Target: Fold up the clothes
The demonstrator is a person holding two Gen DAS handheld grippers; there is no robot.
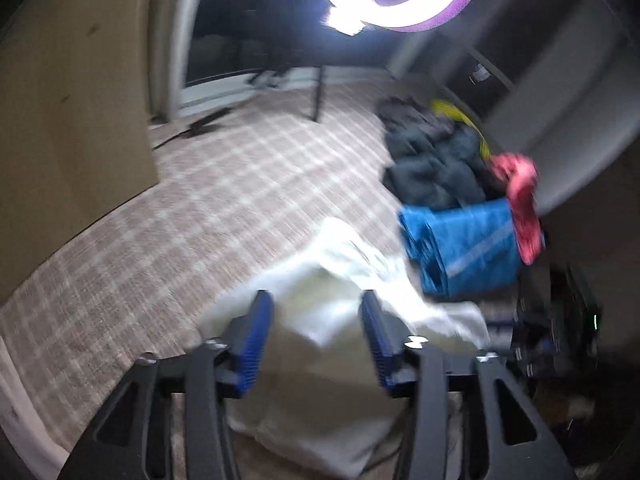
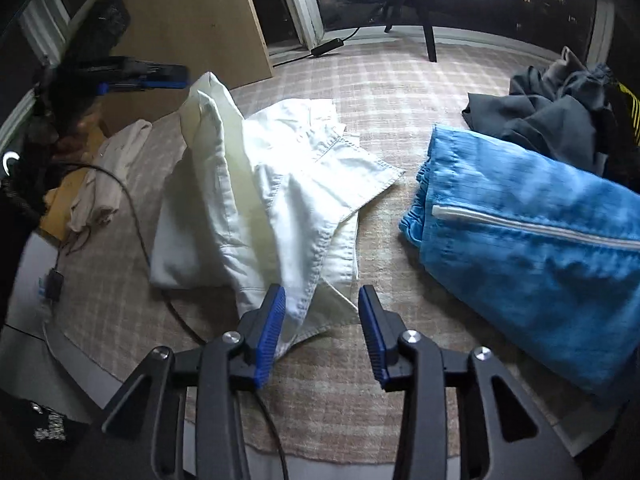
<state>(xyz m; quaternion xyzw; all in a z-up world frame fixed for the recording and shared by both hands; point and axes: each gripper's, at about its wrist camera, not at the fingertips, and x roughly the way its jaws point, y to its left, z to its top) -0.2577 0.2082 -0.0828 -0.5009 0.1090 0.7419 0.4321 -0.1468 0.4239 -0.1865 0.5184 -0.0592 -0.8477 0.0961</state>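
No legible text anywhere. Pale lettering on a dark cloth (image 2: 50, 428) at the near left of the right wrist view, too small and blurred to read. Possibly a blue mark on the white surface (image 2: 34, 280) at the left edge, unreadable as well. Left wrist view too motion-blurred for any lettering.

One white garment (image 2: 276, 184), one blue garment (image 2: 532, 248), one grey heap of clothes (image 2: 552, 120), one pink item (image 1: 520, 200), two grippers (image 1: 316, 340) (image 2: 322, 332).
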